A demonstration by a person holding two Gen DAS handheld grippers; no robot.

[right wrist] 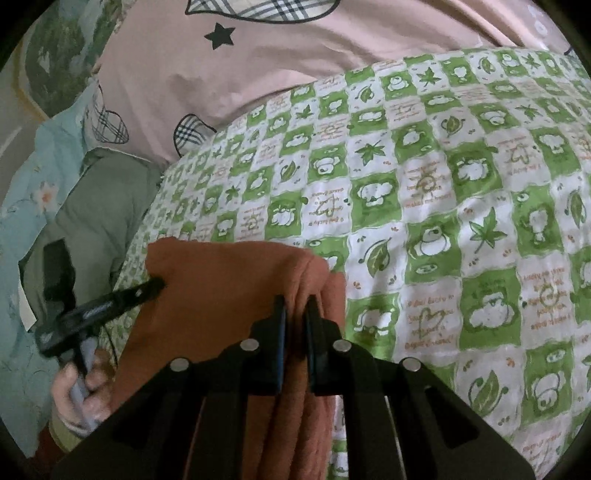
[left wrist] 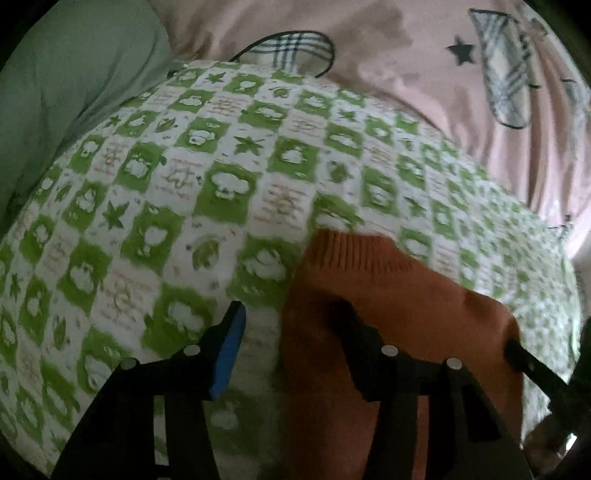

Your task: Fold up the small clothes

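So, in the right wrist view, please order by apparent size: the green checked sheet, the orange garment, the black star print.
1. green checked sheet
2. orange garment, though nearness to the camera enlarges it
3. black star print

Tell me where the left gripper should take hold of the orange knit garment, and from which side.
Take the ribbed hem of the orange knit garment, probably coming from the bare green checked sheet on the side away from the right gripper. That edge lies flat and free, while the right gripper already pinches the bunched fold opposite. The left gripper stands open, one finger over the cloth.
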